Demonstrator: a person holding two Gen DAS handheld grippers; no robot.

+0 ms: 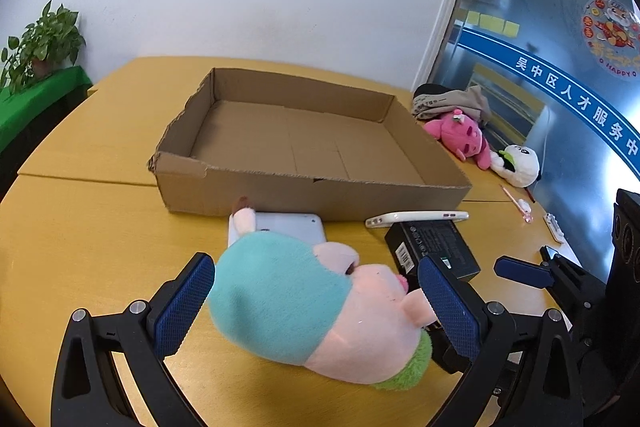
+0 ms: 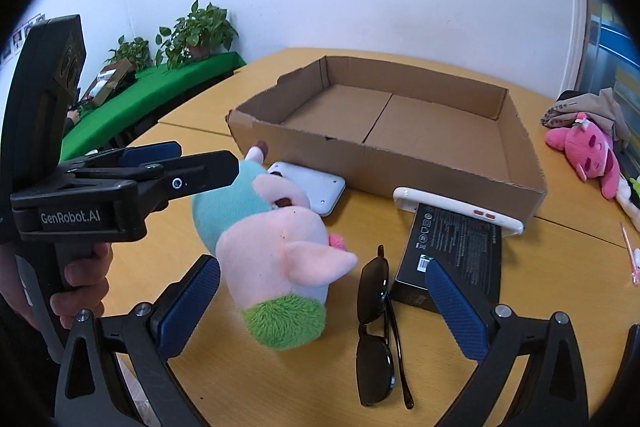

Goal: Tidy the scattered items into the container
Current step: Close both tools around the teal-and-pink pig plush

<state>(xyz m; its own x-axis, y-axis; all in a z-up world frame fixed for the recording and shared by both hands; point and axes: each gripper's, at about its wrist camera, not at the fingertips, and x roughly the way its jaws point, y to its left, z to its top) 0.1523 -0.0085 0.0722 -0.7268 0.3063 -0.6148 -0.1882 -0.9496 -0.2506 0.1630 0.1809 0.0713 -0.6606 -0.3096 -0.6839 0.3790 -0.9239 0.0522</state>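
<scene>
Only the right wrist view showed the sunglasses, lying folded on the table between the plush pig and the black box; the left view hid them behind the toy. The left gripper stood apart around the pig without visibly pressing it. The right gripper was spread wide, holding nothing. The cardboard tray sat just behind, with 2 phones beside it. Plush toys lay well apart at right, partly cut off.

pig plush before empty cardboard box
</scene>
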